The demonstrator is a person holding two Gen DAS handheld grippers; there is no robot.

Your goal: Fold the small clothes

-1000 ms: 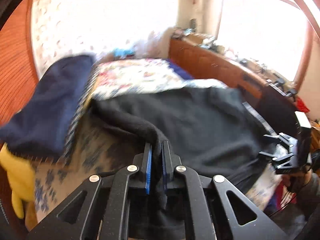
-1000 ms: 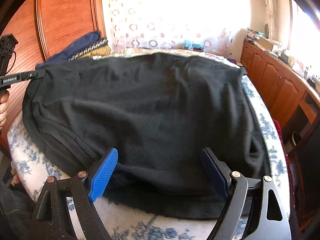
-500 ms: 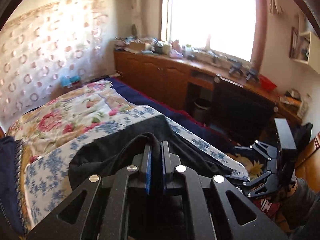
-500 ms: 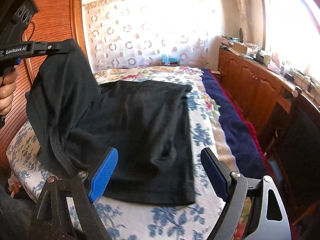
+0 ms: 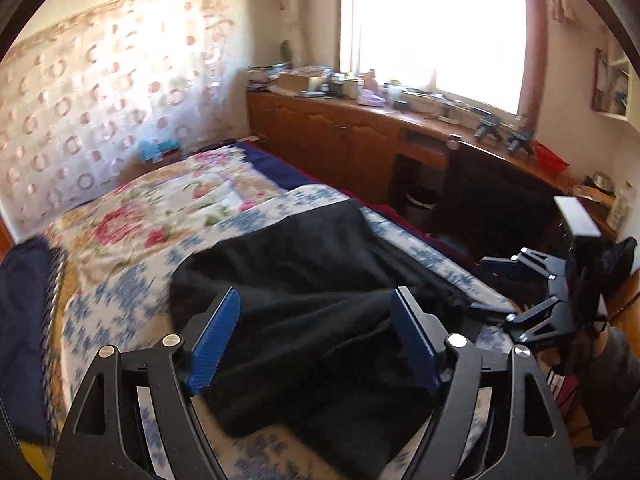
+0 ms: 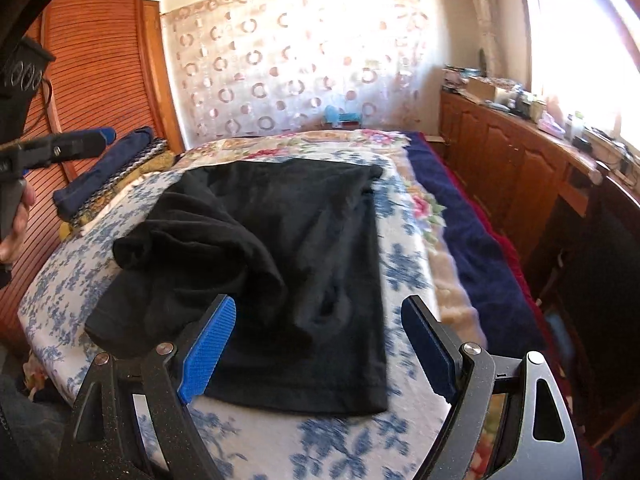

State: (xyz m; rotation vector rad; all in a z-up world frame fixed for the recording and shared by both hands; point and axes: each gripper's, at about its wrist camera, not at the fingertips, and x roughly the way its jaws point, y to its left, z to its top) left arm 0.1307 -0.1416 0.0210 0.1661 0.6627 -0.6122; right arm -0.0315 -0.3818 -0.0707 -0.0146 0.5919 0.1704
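A bed (image 6: pixel 248 432) with a blue-floral white cover occupies the centre; a flowered quilt (image 5: pixel 168 200) and a navy blanket (image 6: pixel 480 248) lie further along it. A curtain with ring patterns (image 6: pixel 280 64) covers the far wall. A slatted wooden wardrobe (image 6: pixel 100 60) stands at one side. A long wooden cabinet (image 5: pixel 340 140), its top cluttered, runs beneath a bright window (image 5: pixel 436 28).

black garment (image 6: pixel 304 264) lying on the blue-flowered bedspread, long way running away from the near edge. its right half is flat and smooth, hem square at the near end. the left side is flopped over on top in a rumpled, creased heap (image 5: pixel 320 320), folded edge loose, nothing lined up.
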